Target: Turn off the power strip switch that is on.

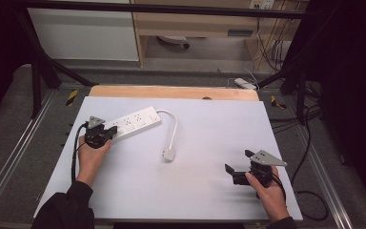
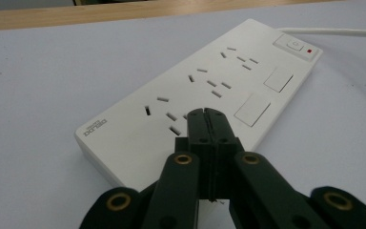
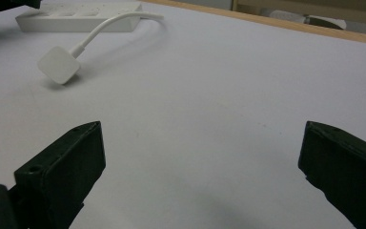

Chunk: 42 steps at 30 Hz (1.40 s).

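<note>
Black jaws of the left gripper (image 2: 206, 114) are pressed together with nothing between them, their joined tips resting over the near end of a white power strip (image 2: 205, 90). From the left gripper view, the tips sit just beside the nearest group of socket slots; whether they actually touch the plastic cannot be told. Seen from the high view, this left gripper (image 1: 106, 131) is held by the person's left hand (image 1: 91, 155) at the left side of the table, at the strip's left end.

The power strip (image 1: 133, 123) lies flat on a pale sheet (image 1: 209, 124) that covers the table, running at a slant toward the far right. It has three groups of socket slots, two blank rectangular covers, and a switch (image 2: 295, 45) with a small red mark at its far end. A white cord (image 1: 173, 126) leaves that far end, curves toward the person, and ends in a white square plug (image 1: 168, 154) near the sheet's middle.

The right gripper (image 1: 236, 167), held in the right hand (image 1: 269, 191), rests well apart from the strip at the sheet's right side. Its jaws stand wide apart with only bare sheet between them, pointing toward the plug (image 3: 58, 64).

A strip of wooden table edge (image 1: 171, 91) shows beyond the sheet.
</note>
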Motion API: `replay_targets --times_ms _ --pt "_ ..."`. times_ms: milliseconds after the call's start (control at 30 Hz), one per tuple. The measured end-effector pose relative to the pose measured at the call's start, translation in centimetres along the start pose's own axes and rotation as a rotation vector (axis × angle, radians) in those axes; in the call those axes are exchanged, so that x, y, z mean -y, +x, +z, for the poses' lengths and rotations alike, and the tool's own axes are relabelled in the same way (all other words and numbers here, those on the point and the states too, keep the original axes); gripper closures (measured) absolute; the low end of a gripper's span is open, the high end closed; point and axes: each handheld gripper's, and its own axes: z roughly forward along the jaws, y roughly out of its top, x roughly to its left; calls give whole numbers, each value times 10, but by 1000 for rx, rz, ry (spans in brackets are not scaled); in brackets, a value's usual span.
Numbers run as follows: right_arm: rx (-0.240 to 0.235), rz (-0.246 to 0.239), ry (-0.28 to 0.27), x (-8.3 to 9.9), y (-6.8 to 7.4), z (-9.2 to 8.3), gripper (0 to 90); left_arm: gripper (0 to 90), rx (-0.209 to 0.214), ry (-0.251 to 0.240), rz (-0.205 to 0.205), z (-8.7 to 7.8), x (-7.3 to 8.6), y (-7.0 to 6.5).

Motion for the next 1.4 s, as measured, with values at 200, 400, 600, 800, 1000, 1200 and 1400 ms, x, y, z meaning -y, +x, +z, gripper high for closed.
replay_targets --times_ms 200,400,600,800,1000,1200,1400 --pt "1 1 0 0 0 0 24 900 5 -8 -2 -1 -2 -1" --pt "1 1 0 0 0 0 24 900 6 -19 -2 -2 -3 -2" --pt "2 2 0 0 0 0 24 842 1 -60 -2 -5 -6 -3" --pt "1 2 0 0 0 0 24 620 -12 -96 2 -7 -11 -8" --pt "0 1 0 0 0 0 24 358 -16 -124 -23 -8 -14 -10" --pt "2 1 -5 -1 0 -1 23 119 -2 -126 -50 -8 -17 -12" --pt "2 0 -7 -1 0 -2 23 77 9 -139 -46 -15 -23 -15"
